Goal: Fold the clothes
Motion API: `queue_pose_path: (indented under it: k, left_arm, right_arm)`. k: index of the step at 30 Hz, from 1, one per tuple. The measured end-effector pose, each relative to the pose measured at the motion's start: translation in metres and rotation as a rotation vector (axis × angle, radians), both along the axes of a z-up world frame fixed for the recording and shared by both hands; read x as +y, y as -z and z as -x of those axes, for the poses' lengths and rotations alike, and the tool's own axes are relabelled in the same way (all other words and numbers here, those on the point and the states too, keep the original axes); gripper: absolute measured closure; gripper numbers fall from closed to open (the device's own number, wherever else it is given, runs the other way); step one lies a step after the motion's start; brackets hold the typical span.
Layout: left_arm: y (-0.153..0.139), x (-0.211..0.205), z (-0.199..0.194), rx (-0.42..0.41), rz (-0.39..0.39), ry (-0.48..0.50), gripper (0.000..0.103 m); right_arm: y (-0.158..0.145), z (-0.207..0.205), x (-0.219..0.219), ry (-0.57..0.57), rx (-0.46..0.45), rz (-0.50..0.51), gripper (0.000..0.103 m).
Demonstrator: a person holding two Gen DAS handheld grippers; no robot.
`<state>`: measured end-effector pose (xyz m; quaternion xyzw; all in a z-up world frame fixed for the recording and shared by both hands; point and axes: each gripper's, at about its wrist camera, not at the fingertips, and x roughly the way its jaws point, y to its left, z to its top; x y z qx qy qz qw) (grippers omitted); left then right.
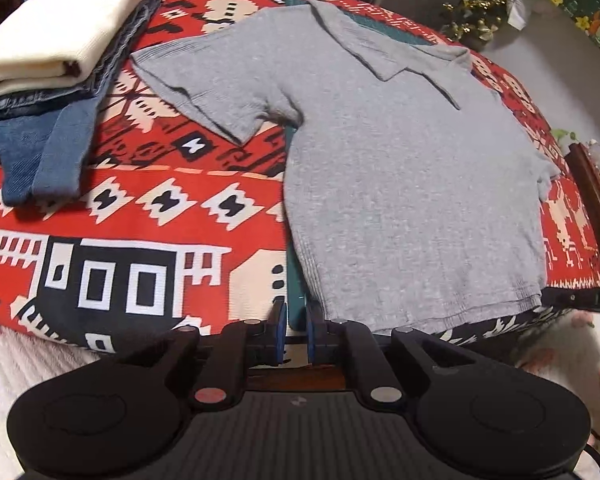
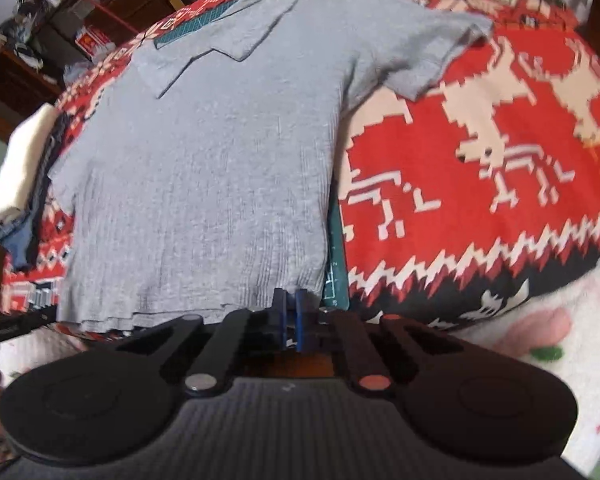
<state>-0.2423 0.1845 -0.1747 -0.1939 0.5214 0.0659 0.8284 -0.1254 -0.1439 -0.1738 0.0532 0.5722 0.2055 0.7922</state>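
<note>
The left gripper (image 1: 297,320) sits at the near edge of the bed, its blue-padded fingers (image 1: 281,326) drawn close with a narrow gap between them and nothing in it; just ahead lies a strip of green mat (image 1: 296,300) showing beside the shirt's left hem. The right gripper (image 2: 291,316) is likewise nearly closed with only a slim gap, its tips at the shirt's near right hem corner, though whether cloth is caught between them cannot be told. The grey shirt (image 1: 400,184) lies flat and spread on the red patterned blanket (image 1: 160,200), hem toward the grippers, collar at the far end, both short sleeves out to the sides. Farther off to the left rests a stack of folded clothes: jeans (image 1: 40,160) with a cream garment (image 1: 60,20) on top, well apart from the shirt's body and near its left sleeve.
</note>
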Motion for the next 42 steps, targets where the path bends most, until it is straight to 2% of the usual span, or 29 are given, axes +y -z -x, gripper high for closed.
queue_pose_path:
  k: [5, 12, 15, 17, 19, 21, 24, 27, 32, 35, 38, 39, 40, 41, 42]
  left_arm:
    - [-0.001, 0.0, 0.001, -0.01, 0.003, 0.006, 0.095]
    - [-0.005, 0.001, 0.001, -0.032, 0.015, 0.0, 0.095]
    - [-0.001, 0.003, 0.001, -0.027, 0.033, -0.001, 0.095]
    - [0.001, 0.005, 0.001, -0.023, 0.045, 0.0, 0.095]
    - [0.002, 0.007, 0.002, -0.026, 0.055, -0.003, 0.095]
    - [0.003, 0.01, 0.002, -0.028, 0.071, -0.011, 0.095]
    - [0.004, 0.013, 0.002, -0.027, 0.079, -0.02, 0.095]
    - [0.006, 0.015, 0.001, -0.024, 0.092, -0.025, 0.095]
    - [0.006, 0.017, 0.001, -0.031, 0.089, -0.027, 0.095]
    - [0.004, 0.015, 0.001, -0.04, 0.082, -0.022, 0.095]
    - [0.002, 0.014, 0.0, -0.051, 0.087, -0.014, 0.095]
    - [0.002, 0.014, 0.0, -0.054, 0.085, -0.01, 0.095]
    - [0.001, 0.013, 0.0, -0.057, 0.082, -0.007, 0.095]
    - [0.001, 0.013, 0.0, -0.058, 0.08, -0.005, 0.095]
    - [0.001, 0.013, 0.001, -0.057, 0.078, -0.004, 0.095]
  right_arm:
    - [-0.027, 0.003, 0.026, -0.065, -0.102, 0.042, 0.099]
    - [-0.022, -0.015, 0.098, -0.212, -0.123, -0.027, 0.099]
    - [-0.003, -0.032, 0.114, -0.217, -0.061, -0.039, 0.097]
    - [0.005, -0.039, 0.117, -0.209, -0.031, -0.05, 0.092]
    - [-0.004, -0.035, 0.102, -0.175, -0.055, -0.085, 0.09]
    - [-0.014, -0.03, 0.085, -0.142, -0.079, -0.119, 0.082]
    - [-0.026, -0.022, 0.06, -0.086, -0.095, -0.166, 0.081]
    - [-0.022, -0.019, 0.035, -0.009, -0.023, -0.193, 0.081]
    - [0.004, -0.021, 0.023, 0.077, 0.056, -0.268, 0.079]
    - [0.018, -0.024, 0.02, 0.124, 0.103, -0.31, 0.074]
    - [0.03, -0.029, 0.027, 0.144, 0.137, -0.311, 0.074]
    - [0.031, -0.03, 0.03, 0.143, 0.134, -0.299, 0.074]
    - [0.032, -0.03, 0.033, 0.142, 0.131, -0.286, 0.081]
    - [0.033, -0.03, 0.036, 0.141, 0.128, -0.273, 0.098]
    - [0.028, -0.029, 0.036, 0.132, 0.11, -0.249, 0.099]
